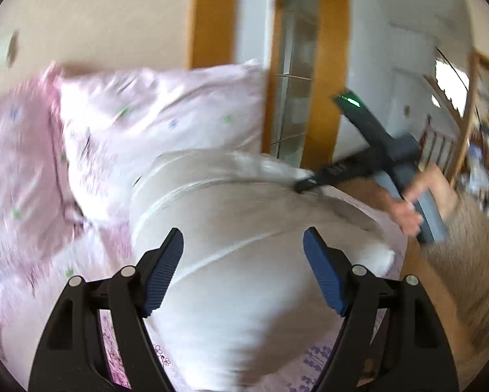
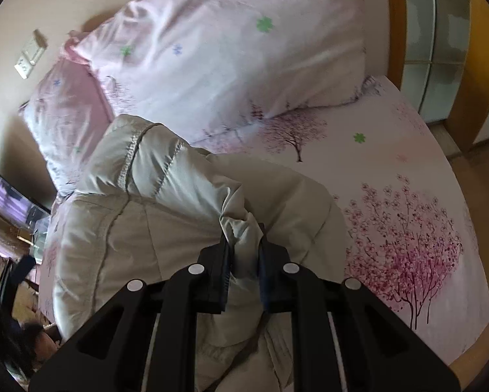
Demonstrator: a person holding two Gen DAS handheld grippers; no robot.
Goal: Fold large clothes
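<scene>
Two grippers work over one cream quilted puffer jacket [image 2: 179, 215] that lies bunched on a bed sheet [image 2: 408, 196] printed with pink blossom trees, just in front of two pale pink pillows [image 2: 231, 49]. The right gripper [image 2: 244, 261] is clamped on a gathered fold of the jacket: the fabric fills the narrow gap between its fingers and bulges out above and below them. In the left wrist view, which is blurred, the left gripper [image 1: 244, 261] stands with its jaws wide apart and nothing between the blue pads [image 1: 164, 271]; the jacket [image 1: 244, 228] lies beyond and below them, apart from the pads. Further along the jacket's far edge, a person's hand [image 1: 404, 209] holds the right gripper's handle [image 1: 368, 150], its tip at the cloth.
</scene>
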